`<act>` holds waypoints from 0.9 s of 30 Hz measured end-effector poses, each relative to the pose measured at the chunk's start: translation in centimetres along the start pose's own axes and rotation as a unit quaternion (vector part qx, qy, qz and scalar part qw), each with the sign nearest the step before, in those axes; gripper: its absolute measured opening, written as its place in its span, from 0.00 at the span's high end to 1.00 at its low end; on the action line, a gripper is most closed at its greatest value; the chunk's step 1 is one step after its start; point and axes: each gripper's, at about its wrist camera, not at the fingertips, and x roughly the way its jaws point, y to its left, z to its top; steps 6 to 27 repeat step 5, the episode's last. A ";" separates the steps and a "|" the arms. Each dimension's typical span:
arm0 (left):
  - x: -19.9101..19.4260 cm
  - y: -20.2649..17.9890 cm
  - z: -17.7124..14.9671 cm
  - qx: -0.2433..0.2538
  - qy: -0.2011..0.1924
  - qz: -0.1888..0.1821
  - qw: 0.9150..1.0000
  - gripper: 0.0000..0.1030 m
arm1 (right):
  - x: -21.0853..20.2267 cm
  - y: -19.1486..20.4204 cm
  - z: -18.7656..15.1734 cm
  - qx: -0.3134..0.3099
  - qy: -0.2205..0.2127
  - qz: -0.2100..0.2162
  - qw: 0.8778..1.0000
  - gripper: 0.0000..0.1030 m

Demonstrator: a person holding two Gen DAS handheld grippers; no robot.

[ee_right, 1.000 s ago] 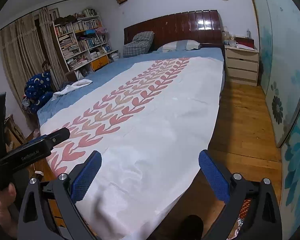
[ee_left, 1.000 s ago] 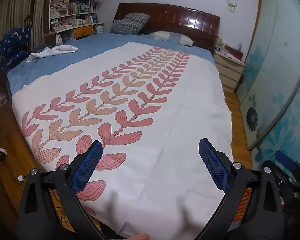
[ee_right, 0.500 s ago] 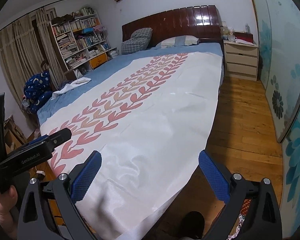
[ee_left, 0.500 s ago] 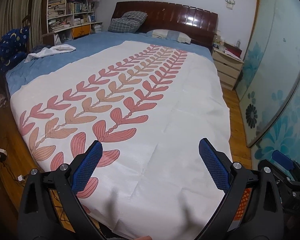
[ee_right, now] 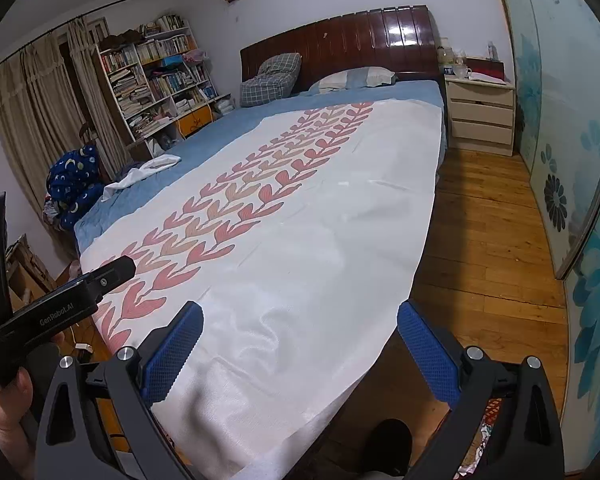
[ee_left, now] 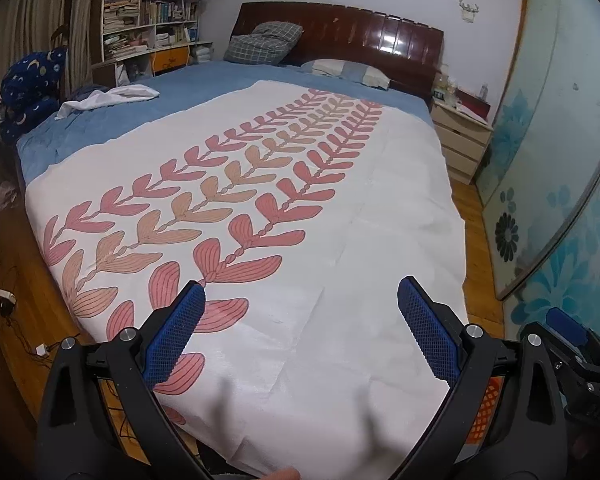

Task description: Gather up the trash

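Both the left gripper (ee_left: 300,332) and the right gripper (ee_right: 300,344) hang open and empty above the bed (ee_left: 340,260) at its foot. No trash is identifiable on the leaf-print cover; collection appears not yet begun.

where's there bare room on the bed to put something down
Most of the white leaf-print quilt is bare, from the foot up to the striped pillow. The blue sheet strip beside it is free too, except for the white cloth. The nightstand top is cluttered.
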 end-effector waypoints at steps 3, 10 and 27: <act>-0.1 -0.1 0.0 0.008 -0.003 0.012 1.000 0.07 | 0.2 0.1 -0.1 -0.004 0.000 -0.001 1.000 0.07; -0.2 0.0 -0.1 0.007 -0.004 0.009 1.000 0.07 | 0.3 0.2 -0.1 -0.007 0.001 -0.002 1.000 0.07; -0.2 0.0 -0.1 0.007 -0.004 0.009 1.000 0.07 | 0.3 0.2 -0.1 -0.007 0.001 -0.002 1.000 0.07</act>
